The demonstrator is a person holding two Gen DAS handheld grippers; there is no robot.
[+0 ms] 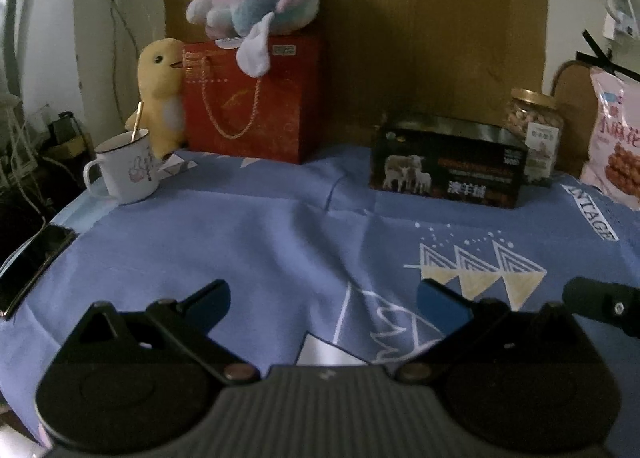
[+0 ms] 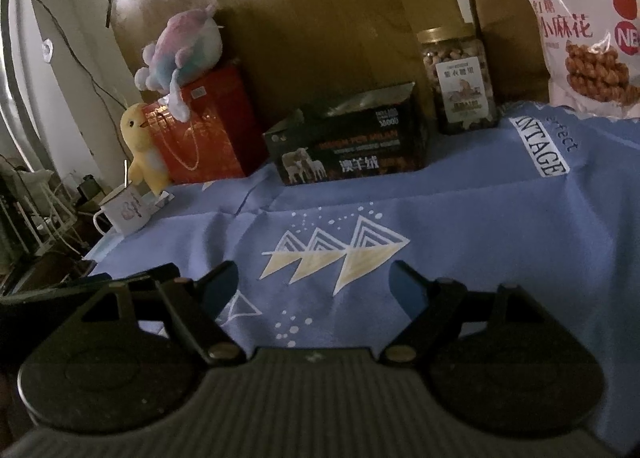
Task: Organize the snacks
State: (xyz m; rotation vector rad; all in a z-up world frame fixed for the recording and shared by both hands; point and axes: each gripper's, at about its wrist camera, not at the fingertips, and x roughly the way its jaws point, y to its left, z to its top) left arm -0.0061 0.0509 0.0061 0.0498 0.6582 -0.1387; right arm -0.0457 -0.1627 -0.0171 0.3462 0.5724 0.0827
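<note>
A pink snack bag (image 2: 588, 33) of twisted pastries leans at the back right, also seen in the left wrist view as the snack bag (image 1: 614, 137). Beside it stands a gold-lidded jar of nuts (image 2: 458, 77), the same jar (image 1: 534, 129). A dark open box with sheep printed on it (image 2: 348, 145) sits in front; it is the box (image 1: 448, 165) in the left view. My left gripper (image 1: 324, 300) and right gripper (image 2: 316, 284) both stand open over the blue cloth, well short of the snacks, holding nothing.
A red gift bag (image 1: 252, 97) carries a pastel plush toy (image 1: 256, 1), with a yellow plush duck (image 1: 160, 93) and a white mug with a spoon (image 1: 124, 165) at the left. A phone (image 1: 32, 266) lies at the table's left edge. Cardboard (image 1: 400, 37) backs the table.
</note>
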